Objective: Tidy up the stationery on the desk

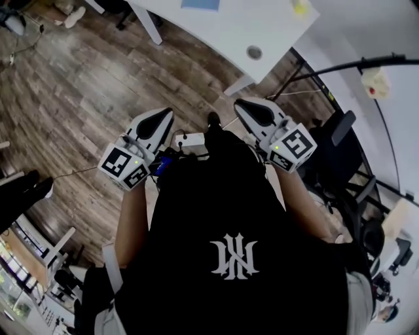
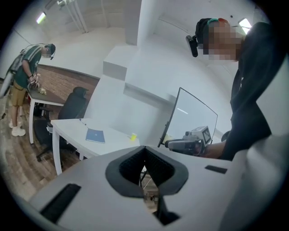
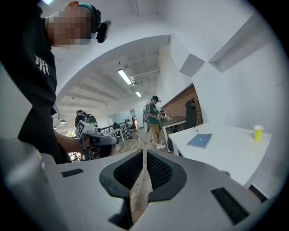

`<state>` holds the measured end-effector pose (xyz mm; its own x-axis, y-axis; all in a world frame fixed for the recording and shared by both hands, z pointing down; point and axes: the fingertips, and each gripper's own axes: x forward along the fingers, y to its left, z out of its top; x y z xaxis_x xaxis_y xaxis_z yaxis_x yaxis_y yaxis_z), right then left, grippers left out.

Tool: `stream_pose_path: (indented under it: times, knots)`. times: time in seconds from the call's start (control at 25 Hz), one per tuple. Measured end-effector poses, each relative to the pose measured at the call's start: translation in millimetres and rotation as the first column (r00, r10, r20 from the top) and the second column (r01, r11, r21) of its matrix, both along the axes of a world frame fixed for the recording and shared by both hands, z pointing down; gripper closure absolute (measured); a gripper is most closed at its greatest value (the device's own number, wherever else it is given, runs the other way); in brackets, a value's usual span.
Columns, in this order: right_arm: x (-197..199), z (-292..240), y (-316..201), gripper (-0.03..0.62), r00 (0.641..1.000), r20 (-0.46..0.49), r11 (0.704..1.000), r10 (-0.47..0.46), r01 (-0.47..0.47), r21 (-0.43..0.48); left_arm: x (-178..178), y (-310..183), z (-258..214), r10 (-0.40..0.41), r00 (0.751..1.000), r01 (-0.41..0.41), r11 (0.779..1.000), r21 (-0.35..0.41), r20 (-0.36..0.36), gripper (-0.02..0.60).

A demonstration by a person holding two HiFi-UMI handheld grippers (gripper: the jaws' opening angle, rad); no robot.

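Observation:
The white desk (image 1: pixel 226 29) stands ahead of me across bare floor. On it lie a blue notebook (image 1: pixel 200 4) and a small yellow cup (image 1: pixel 300 8). Both show again as the notebook (image 2: pixel 95 136) and cup (image 2: pixel 133 136) in the left gripper view, and as the notebook (image 3: pixel 200 140) and cup (image 3: pixel 258 132) in the right gripper view. My left gripper (image 1: pixel 159 118) and right gripper (image 1: pixel 251 111) are held close to my chest, well short of the desk. The jaws of the left gripper (image 2: pixel 145 151) and the right gripper (image 3: pixel 144 155) are shut, with nothing between them.
Wooden floor (image 1: pixel 98 72) lies between me and the desk. A black office chair (image 1: pixel 340 147) stands at my right. Another person (image 2: pixel 25 74) works at a far table beside a dark chair (image 2: pixel 72 106). A round cable hole (image 1: pixel 254 52) sits in the desk top.

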<state>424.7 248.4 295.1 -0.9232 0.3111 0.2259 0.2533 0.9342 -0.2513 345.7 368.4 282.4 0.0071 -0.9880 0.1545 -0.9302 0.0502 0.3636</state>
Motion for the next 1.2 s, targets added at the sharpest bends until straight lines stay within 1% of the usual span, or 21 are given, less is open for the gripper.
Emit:
stream_pose_path:
  times: [0.12,0.24,0.32,0.4,0.52,0.64,0.8,0.88,0.96,1.04,1.2]
  knots:
    - [-12.6,-6.3,-31.1,0.543,0.999,0.006,0.999,-0.044,0.044,0.007,-10.9,-41.2,-11.5,-0.012,1.0,0.012,1.0,-0.001,0.01,0.58]
    - [-28.4,-15.5,-63.3,0.543,0.995,0.032,0.996,-0.091,0.091,0.013,-23.8,-79.0,-23.5,-0.019,1.0,0.019,1.0,-0.005,0.025,0.579]
    - [-43.0,-19.9,-83.0,0.543,0.991,0.061,0.993,-0.118,0.118,0.01,-36.7,-97.8,-30.2,-0.035,0.999,0.035,0.999,-0.003,0.029,0.579]
    - [-55.4,-17.8,-102.2,0.543,0.99,0.067,0.992,-0.123,0.123,0.005,-47.5,-110.3,-33.5,-0.05,0.998,0.051,0.999,-0.011,0.036,0.578]
    - [-65.5,-17.8,-120.9,0.543,0.992,0.074,0.995,-0.101,0.102,-0.014,-54.3,-118.1,-35.3,-0.05,0.997,0.052,0.998,-0.03,0.051,0.578]
    - [-70.1,-26.9,-124.1,0.543,0.986,0.129,0.994,-0.102,0.107,-0.03,-58.2,-121.8,-36.1,-0.057,0.997,0.059,0.998,-0.036,0.047,0.58]
    - [-78.9,-24.8,-130.6,0.543,0.987,0.109,0.992,-0.115,0.119,-0.033,-63.1,-134.6,-43.2,-0.051,0.997,0.053,0.998,-0.026,0.06,0.579]
    - [-85.3,-21.2,-129.7,0.543,0.988,0.09,0.992,-0.124,0.127,-0.027,-68.8,-136.2,-40.5,-0.048,0.997,0.05,0.998,-0.029,0.055,0.578]
    - [-94.8,-16.1,-129.1,0.543,0.989,0.066,0.991,-0.135,0.136,-0.012,-79.2,-134.9,-35.2,-0.052,0.998,0.054,0.998,-0.033,0.042,0.579]
    - [-110.5,-12.4,-130.3,0.543,0.989,0.05,0.99,-0.139,0.139,0.0,-96.8,-134.1,-30.8,-0.06,0.998,0.061,0.998,-0.028,0.032,0.578]
    - [-137.8,-9.3,-137.1,0.543,0.993,0.029,0.994,-0.111,0.111,0.016,-134.0,-138.1,-19.2,-0.053,0.999,0.053,0.998,-0.013,0.002,0.579]
